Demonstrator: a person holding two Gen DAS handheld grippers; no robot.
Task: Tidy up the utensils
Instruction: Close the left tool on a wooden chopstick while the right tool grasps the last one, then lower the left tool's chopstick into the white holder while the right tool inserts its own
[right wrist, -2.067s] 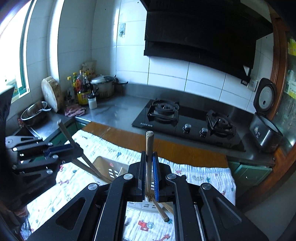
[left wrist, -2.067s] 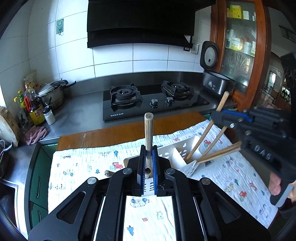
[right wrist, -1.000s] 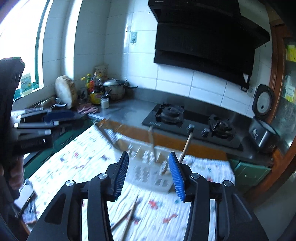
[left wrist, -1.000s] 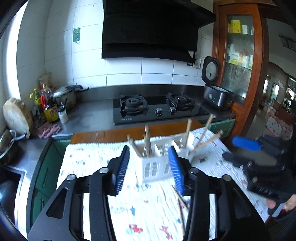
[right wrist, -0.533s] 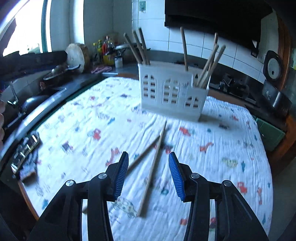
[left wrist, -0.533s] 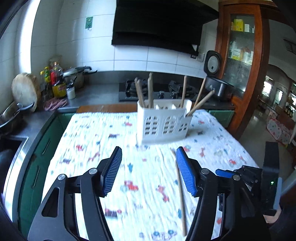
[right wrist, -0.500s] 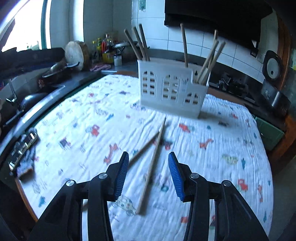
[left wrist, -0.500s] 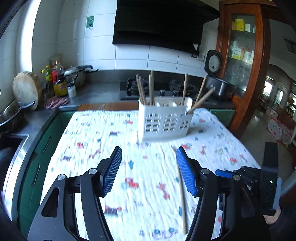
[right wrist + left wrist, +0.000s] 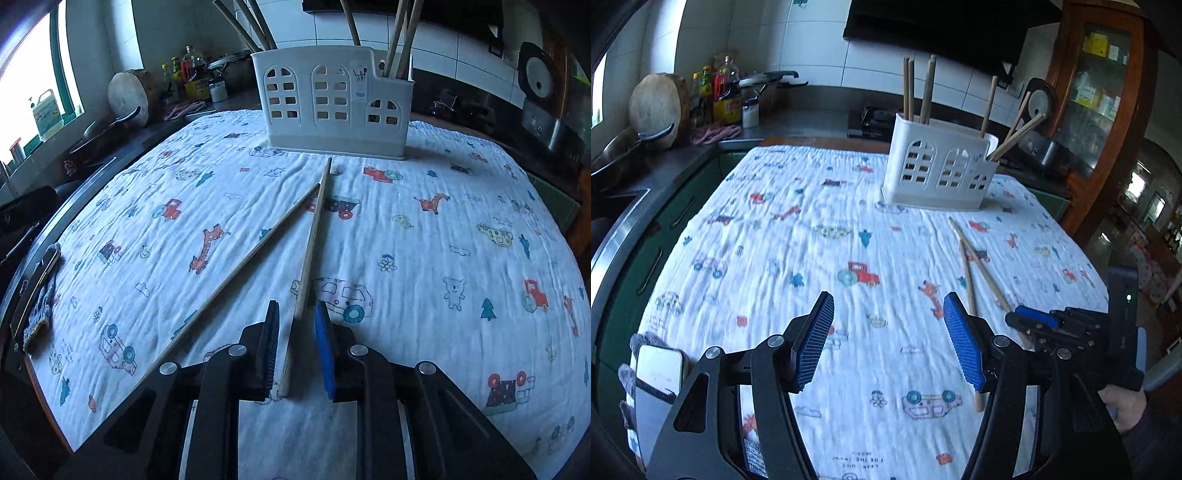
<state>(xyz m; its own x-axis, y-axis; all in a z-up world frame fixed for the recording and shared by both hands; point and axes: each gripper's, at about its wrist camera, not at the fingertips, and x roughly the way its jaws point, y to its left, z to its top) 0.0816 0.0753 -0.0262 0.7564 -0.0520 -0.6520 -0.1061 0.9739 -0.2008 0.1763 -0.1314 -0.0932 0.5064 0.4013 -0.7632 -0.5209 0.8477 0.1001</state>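
Observation:
A white utensil holder (image 9: 938,170) (image 9: 334,101) stands upright at the far side of the printed cloth with several wooden chopsticks in it. Two loose chopsticks lie crossed on the cloth: one (image 9: 308,251) runs between my right gripper's fingers, the other (image 9: 236,273) lies to its left. Both also show in the left wrist view (image 9: 967,273). My right gripper (image 9: 297,314) is low over the cloth, partly open, its pads either side of the chopstick's near end without touching. My left gripper (image 9: 886,332) is wide open and empty above the cloth's near part.
A phone on a grey cloth (image 9: 657,373) (image 9: 35,291) lies at the table's near left edge. A sink and counter with bottles (image 9: 720,96), a round wooden board (image 9: 659,107) and a pot are at the left. A rice cooker (image 9: 539,107) and a cabinet (image 9: 1097,110) are at the right.
Both grippers have come lower and nearer the cloth. My right gripper has narrowed and moved up around the near end of one loose chopstick. The left gripper stays wide open.

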